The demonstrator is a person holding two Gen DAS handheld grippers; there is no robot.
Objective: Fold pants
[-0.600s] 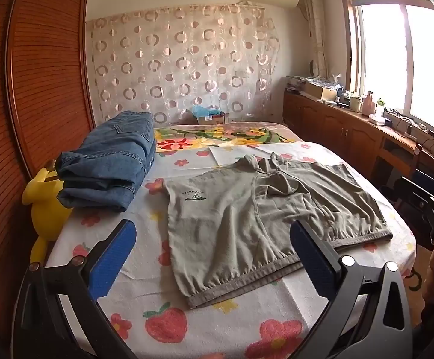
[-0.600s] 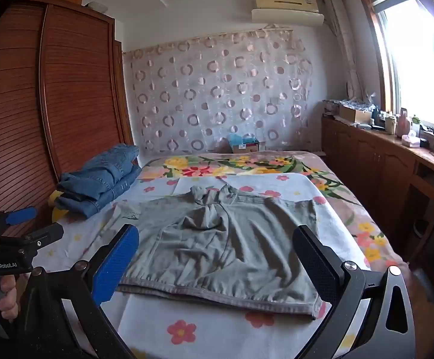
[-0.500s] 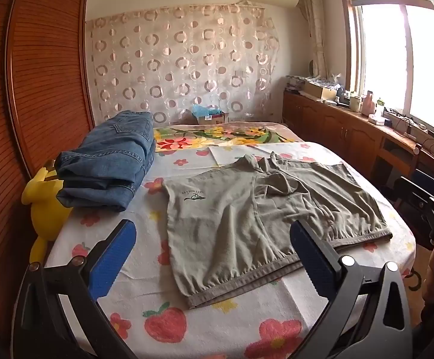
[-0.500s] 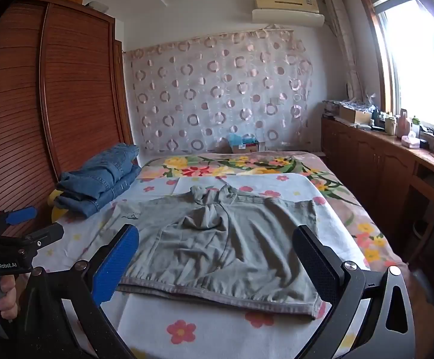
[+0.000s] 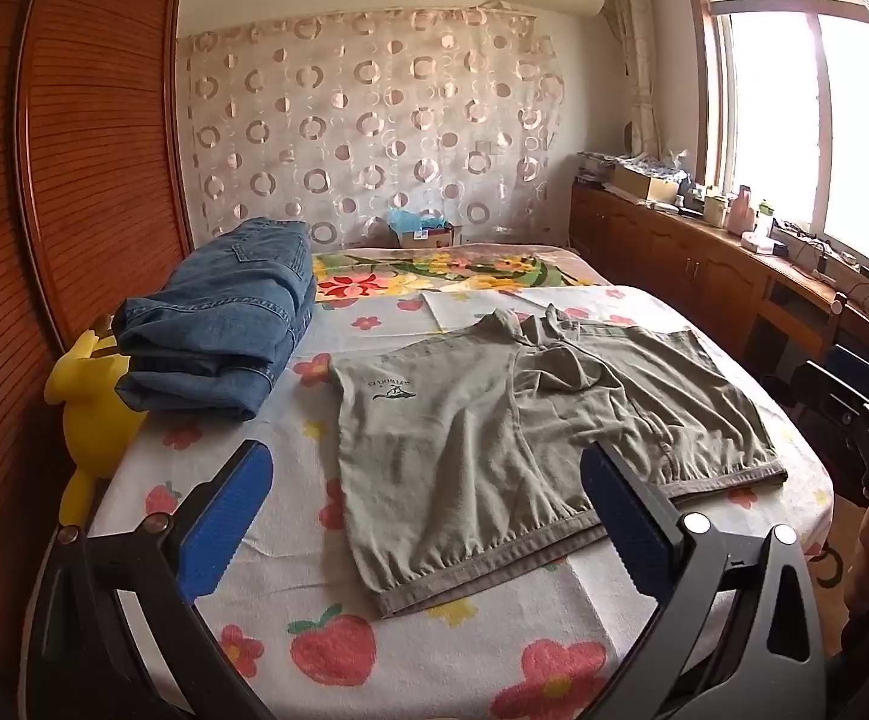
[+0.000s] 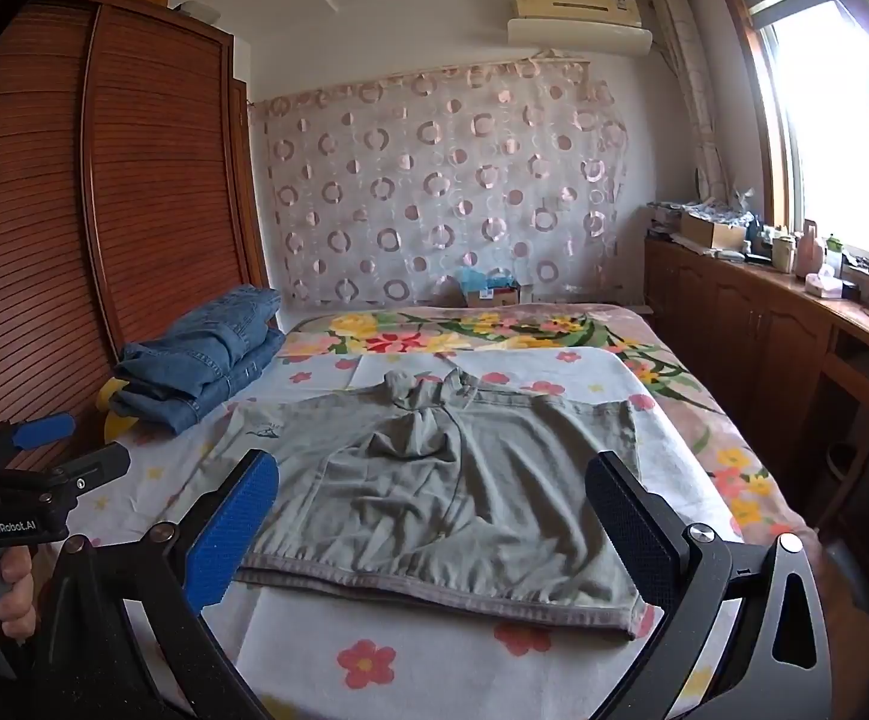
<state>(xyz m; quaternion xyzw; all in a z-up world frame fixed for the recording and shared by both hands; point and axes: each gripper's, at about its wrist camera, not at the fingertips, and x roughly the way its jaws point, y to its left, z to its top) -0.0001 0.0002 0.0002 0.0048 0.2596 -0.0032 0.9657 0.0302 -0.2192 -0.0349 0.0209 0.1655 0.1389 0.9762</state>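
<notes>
A pair of grey-green shorts [image 5: 524, 420] lies spread flat on the flower-print bed sheet [image 5: 314, 630], waistband toward me, a small logo on its left leg. It also shows in the right wrist view [image 6: 434, 480]. My left gripper [image 5: 425, 522] is open and empty, held above the near left edge of the bed, short of the waistband. My right gripper [image 6: 434, 525] is open and empty, held above the near right edge, its fingers framing the waistband without touching it.
A stack of folded blue jeans [image 5: 224, 336] sits at the bed's left side by a yellow plush toy [image 5: 92, 414]. A wooden wardrobe [image 5: 74, 150] stands on the left. Wooden cabinets [image 5: 704, 264] with clutter run under the window on the right.
</notes>
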